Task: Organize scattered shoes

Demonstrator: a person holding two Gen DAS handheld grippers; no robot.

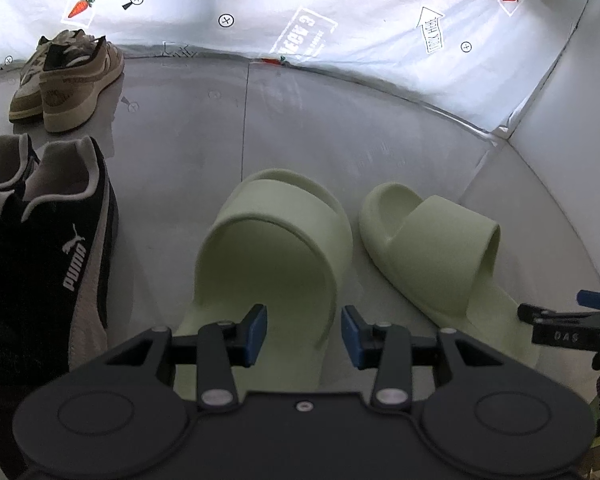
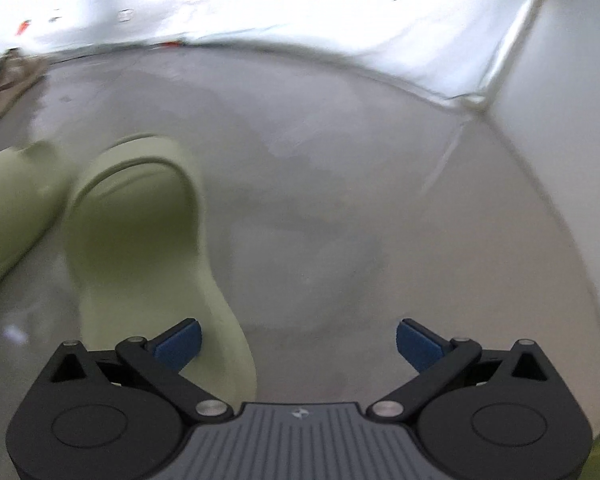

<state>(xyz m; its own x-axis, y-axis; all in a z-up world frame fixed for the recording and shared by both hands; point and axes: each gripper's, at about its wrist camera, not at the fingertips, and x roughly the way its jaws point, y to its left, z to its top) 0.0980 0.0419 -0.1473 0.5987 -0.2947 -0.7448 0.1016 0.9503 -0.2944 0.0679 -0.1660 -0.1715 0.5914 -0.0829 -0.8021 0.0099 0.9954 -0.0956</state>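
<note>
The left hand-held gripper (image 1: 304, 330) sits nearest the lens, blue pads spread and holding nothing, w/ the heel end of the left green slide (image 1: 268, 268) right beneath and between them. Just beside it to the right lies the right green slide (image 1: 432, 256), toe pointing slightly away, so the pair is side by side but not quite parallel. The tip of the right hand-held gripper (image 1: 560, 316) pokes in at that slide's heel.

In the right wrist view the right hand-held gripper (image 2: 298, 344) is spread wide, empty, its left pad (image 2: 178, 342) over or just beside the heel of the right green slide (image 2: 148, 236); the frame is motion-blurred, so contact can't be told.

Further out on the grey tabletop (image 1: 300, 120), the black Puma sneakers (image 1: 60, 240) stand paired at left, and the tan sneakers (image 1: 68, 76) sit paired near the back wall (image 1: 340, 8), well apart from the slides.

Judgement: two pairs look sorted already; the slides are the step in hand, approx. at the final lining-up. Next move prob. calls for closing on a slide's heel rim or strap and nudging it square w/ its mate. Soft foam may flex, so grip the edge firmly and slide rather than lift.
</note>
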